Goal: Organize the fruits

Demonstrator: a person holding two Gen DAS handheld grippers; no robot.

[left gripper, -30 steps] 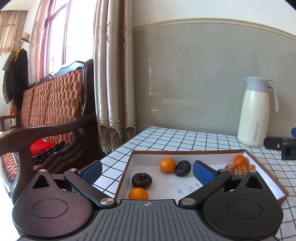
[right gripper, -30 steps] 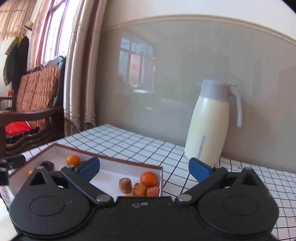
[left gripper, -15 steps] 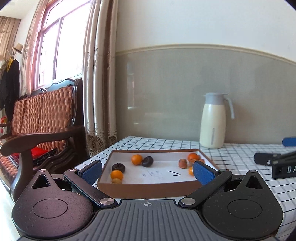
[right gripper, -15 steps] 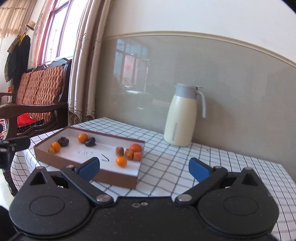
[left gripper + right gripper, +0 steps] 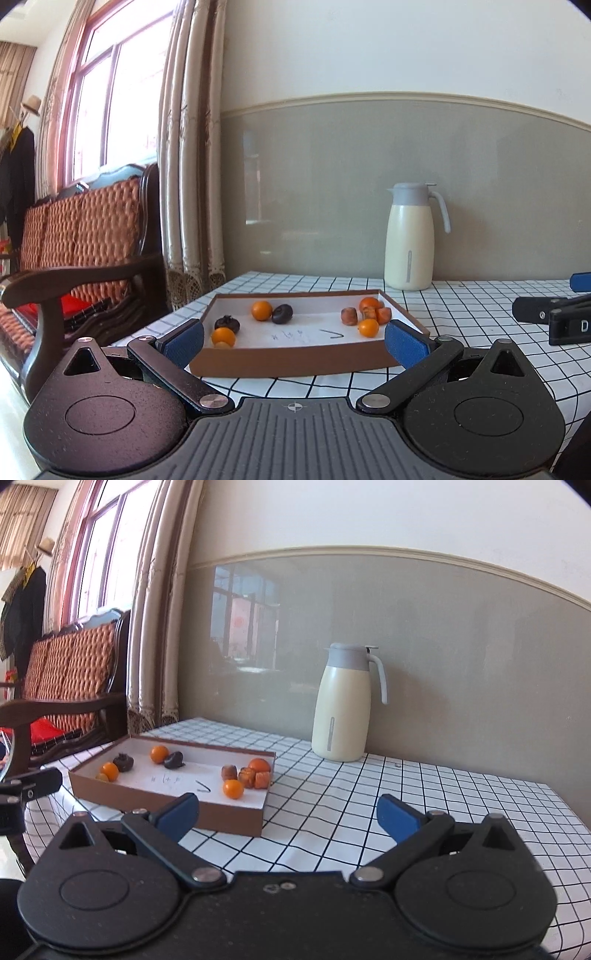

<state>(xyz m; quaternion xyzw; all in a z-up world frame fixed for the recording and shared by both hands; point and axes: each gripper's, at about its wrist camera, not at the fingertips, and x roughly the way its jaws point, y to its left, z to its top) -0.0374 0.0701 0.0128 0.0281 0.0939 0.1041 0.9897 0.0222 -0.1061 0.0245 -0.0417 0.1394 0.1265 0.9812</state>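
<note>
The left gripper [image 5: 293, 341] has its blue-padded fingers [image 5: 183, 341] spread wide with nothing between them, held just short of the near wall of a shallow brown box [image 5: 295, 360] on the checked tablecloth [image 5: 461, 317]. The right gripper [image 5: 288, 818] is likewise spread and empty, over the cloth beside the box's right end. The box lies with its long axis left to right. At its left end sit two oranges [image 5: 262, 310], two dark fruits [image 5: 282, 314] and a small yellowish one [image 5: 221, 345]; at its right end, two more oranges [image 5: 368, 327] and brownish-orange pieces [image 5: 349, 316]. Handwriting marks the white floor, unreadable. A cream jug [image 5: 409, 238] stands behind.
</note>
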